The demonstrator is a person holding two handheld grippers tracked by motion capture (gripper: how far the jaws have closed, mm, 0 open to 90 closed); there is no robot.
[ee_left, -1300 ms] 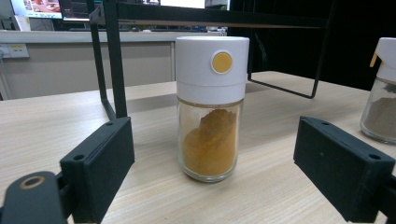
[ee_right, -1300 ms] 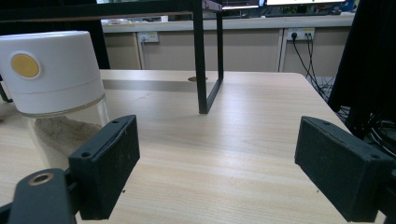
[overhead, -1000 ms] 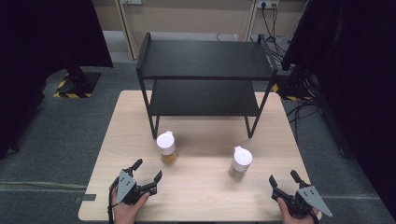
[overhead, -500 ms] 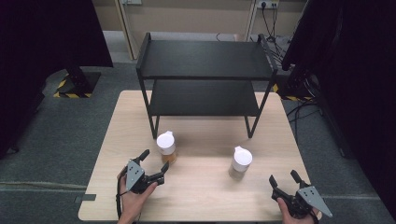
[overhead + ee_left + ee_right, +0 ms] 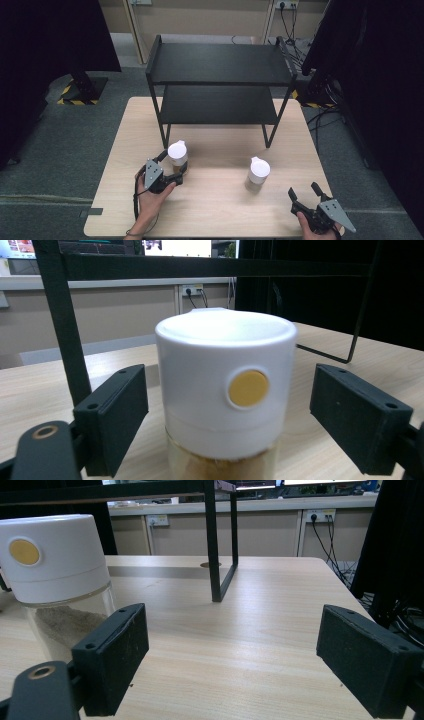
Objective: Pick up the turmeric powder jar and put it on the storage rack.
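In the left gripper view the left jar [image 5: 225, 405] is cut off at the bottom edge, so its glass base and its footing on the worktop [image 5: 45, 390] stay hidden. In the right gripper view the right jar [image 5: 57, 580] loses its left side to the picture's edge, and a finger [image 5: 112, 657] covers its lower part. In the high view the rack's [image 5: 217, 62] top shelf hides much of the lower shelf.

Black grippers [image 5: 167, 172], blocky screwed fingers [image 5: 112, 410], grey three-cornered plates.
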